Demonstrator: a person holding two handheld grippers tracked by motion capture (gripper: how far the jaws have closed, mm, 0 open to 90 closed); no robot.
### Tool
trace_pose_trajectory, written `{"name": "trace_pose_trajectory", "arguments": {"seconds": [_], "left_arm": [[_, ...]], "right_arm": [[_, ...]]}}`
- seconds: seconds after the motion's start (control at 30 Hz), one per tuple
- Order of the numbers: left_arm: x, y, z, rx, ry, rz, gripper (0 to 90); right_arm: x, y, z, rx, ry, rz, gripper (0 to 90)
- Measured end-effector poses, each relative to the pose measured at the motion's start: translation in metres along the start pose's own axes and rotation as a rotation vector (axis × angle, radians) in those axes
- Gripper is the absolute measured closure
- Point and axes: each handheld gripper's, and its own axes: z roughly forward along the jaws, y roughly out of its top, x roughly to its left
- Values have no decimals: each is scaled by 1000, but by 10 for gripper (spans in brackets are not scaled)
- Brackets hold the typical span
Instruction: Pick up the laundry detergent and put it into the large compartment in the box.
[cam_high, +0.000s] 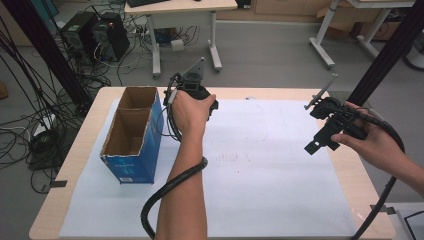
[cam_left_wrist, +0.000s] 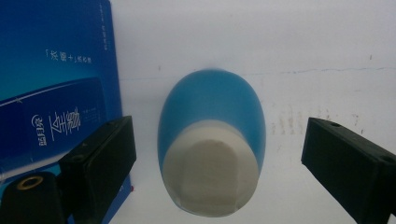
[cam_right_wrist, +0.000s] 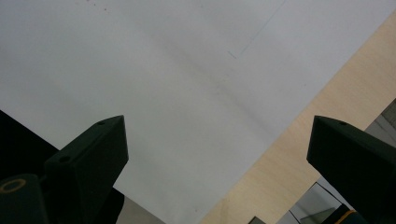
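Left gripper (cam_left_wrist: 212, 154) spread over blue bottle (cam_left_wrist: 211, 140), right gripper (cam_right_wrist: 219, 158) raised

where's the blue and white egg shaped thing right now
In the left gripper view it lies on the white sheet between the open jaws, beside the blue box.

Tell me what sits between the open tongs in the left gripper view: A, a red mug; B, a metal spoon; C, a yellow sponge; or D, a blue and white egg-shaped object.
D: the left gripper view shows a blue and white egg-shaped object lying on the white sheet between the left tongs, whose jaws stand apart on either side of it, with the blue box just beside.
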Motion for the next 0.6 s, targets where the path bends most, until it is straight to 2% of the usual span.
{"name": "trace_pose_trajectory", "arguments": {"seconds": [0.33,0.47,0.5,0.6], "left_arm": [[-3,2,5,20,17,-1,206],[-4,0,6,13,29,-2,261],[-4,-1,6,11,32,-2,304],[-4,-1,7,14,33,1,328]], "right_arm": [[0,-1,-1,-4,-1,3,54],[0,-1,0,-2,-1,1,54],[0,-1,-1,-4,-2,2,54],[1,-1,-1,-5,-3,1,54]]}}
